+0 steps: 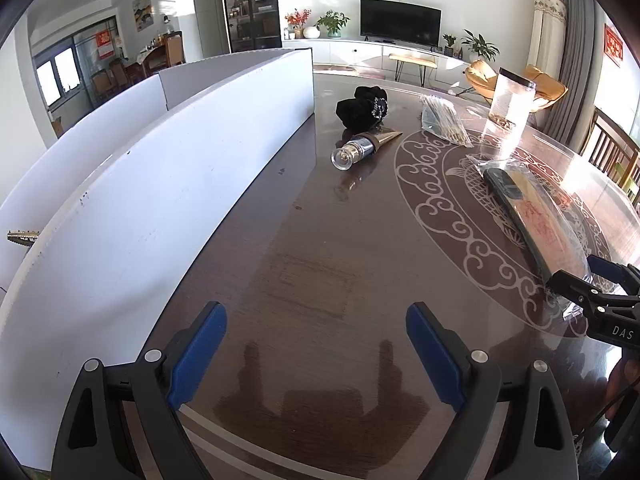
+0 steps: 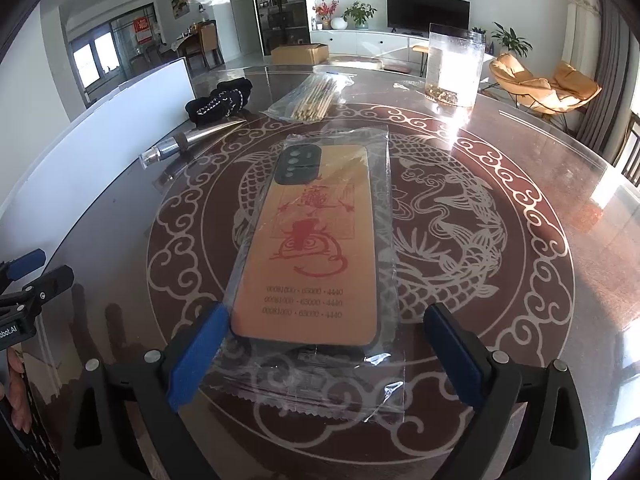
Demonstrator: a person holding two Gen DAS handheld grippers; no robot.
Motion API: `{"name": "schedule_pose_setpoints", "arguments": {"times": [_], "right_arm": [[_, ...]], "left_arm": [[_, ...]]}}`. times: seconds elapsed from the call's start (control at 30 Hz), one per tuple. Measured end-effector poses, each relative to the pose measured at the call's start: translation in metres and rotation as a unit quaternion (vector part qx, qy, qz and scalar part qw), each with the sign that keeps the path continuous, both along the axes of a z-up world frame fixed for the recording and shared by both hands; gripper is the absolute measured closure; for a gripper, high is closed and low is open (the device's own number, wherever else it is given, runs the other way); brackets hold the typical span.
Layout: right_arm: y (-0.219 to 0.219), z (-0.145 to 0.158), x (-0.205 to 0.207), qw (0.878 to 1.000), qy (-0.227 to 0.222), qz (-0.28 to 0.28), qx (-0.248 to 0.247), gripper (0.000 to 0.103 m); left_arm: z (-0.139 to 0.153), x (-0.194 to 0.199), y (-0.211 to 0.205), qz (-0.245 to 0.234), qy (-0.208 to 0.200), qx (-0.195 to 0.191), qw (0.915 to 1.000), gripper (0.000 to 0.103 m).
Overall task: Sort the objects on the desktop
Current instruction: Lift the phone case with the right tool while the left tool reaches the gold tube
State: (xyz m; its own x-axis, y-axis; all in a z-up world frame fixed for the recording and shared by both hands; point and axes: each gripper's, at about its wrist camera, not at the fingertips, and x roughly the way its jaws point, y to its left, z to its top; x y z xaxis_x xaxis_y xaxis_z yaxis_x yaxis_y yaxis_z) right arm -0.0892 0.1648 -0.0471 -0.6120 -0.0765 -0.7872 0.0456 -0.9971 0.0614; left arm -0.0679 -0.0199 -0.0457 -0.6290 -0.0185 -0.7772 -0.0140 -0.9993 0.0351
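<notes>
Left view: the left tool [image 1: 316, 350] is held wide open and empty over bare worktop [image 1: 304, 240]; a white box [image 1: 160, 184] is seen at ten o'clock, a tube [image 1: 362, 146] at twelve.

Right view: the right tool [image 2: 324, 354] is spread wide around the bagged phone case [image 2: 316, 256], not gripped; skewers [image 2: 316, 98] lie at twelve.

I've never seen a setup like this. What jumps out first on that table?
Probably the orange phone case with red artwork, sealed in a clear bag at the centre of the dragon-patterned table, its near end lying between the open blue pads of the right claw. Behind it lie a bag of sticks and a black scrunchie, beside a long white box.
</notes>
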Motion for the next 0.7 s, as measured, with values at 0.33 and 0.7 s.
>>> {"name": "schedule_pose_setpoints", "arguments": {"times": [0.33, 0.7], "right_arm": [[0.001, 0.002, 0.002, 1.000, 0.010, -0.006, 0.005, 0.005], [0.000, 0.006, 0.006, 1.000, 0.026, -0.005, 0.007, 0.004]], "left_arm": [[-0.002, -0.001, 0.008, -0.011, 0.001, -0.019, 0.9998, 0.011], [-0.006, -0.002, 0.011, -0.018, -0.009, -0.021, 0.9996, 0.011]]}}
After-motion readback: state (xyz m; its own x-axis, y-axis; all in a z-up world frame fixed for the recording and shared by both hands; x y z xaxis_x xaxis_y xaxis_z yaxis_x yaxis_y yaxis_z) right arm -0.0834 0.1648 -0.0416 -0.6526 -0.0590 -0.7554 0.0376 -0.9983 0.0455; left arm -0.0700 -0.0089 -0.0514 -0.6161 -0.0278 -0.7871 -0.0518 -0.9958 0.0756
